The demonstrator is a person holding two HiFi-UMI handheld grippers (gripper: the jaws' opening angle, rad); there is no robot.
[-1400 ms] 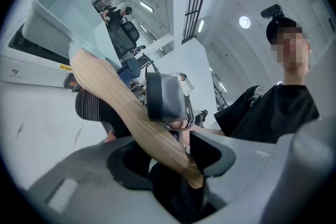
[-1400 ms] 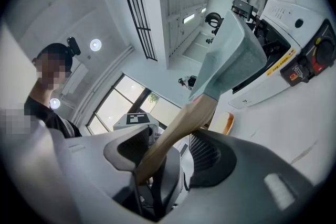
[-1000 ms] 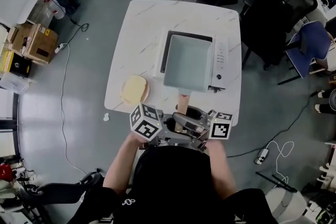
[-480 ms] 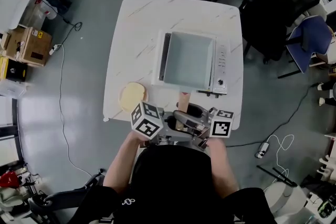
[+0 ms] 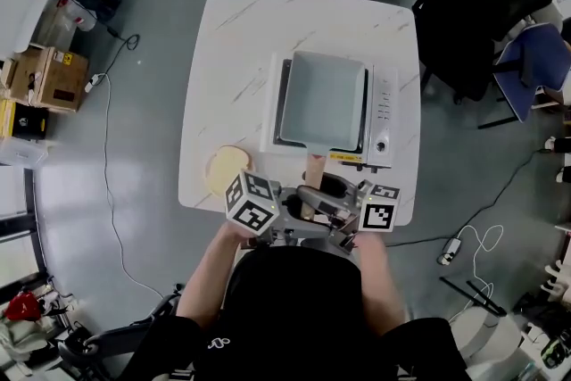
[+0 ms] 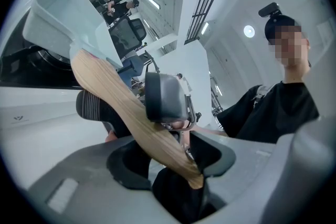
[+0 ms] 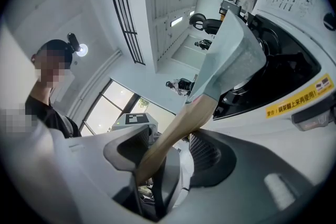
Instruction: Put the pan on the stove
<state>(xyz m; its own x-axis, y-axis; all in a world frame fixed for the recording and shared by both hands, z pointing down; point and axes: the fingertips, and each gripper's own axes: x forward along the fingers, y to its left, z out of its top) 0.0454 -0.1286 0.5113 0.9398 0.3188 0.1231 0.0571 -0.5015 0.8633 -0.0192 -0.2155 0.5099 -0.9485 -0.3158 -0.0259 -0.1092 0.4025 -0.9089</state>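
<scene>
The square grey pan [image 5: 323, 98] lies over the white electric stove [image 5: 384, 107] on the white marble table [image 5: 232, 58]; the left gripper [image 6: 176, 162] and right gripper [image 7: 163, 165] both clamp its pale wooden handle [image 5: 314, 167], near a round tan board [image 5: 227, 167]

Bare bench [image 5: 236, 58] stretches left of and beyond the stove [image 5: 384, 116], itself covered by the pan [image 5: 323, 98]; a wooden board [image 5: 227, 167] occupies the near-left corner.

A white, faintly veined table [image 5: 241, 58] stands on a grey floor [image 5: 134, 129]. A white stove [image 5: 382, 116] sits on its right half. A pale yellow round disc [image 5: 226, 169] lies near its front left edge.
</scene>
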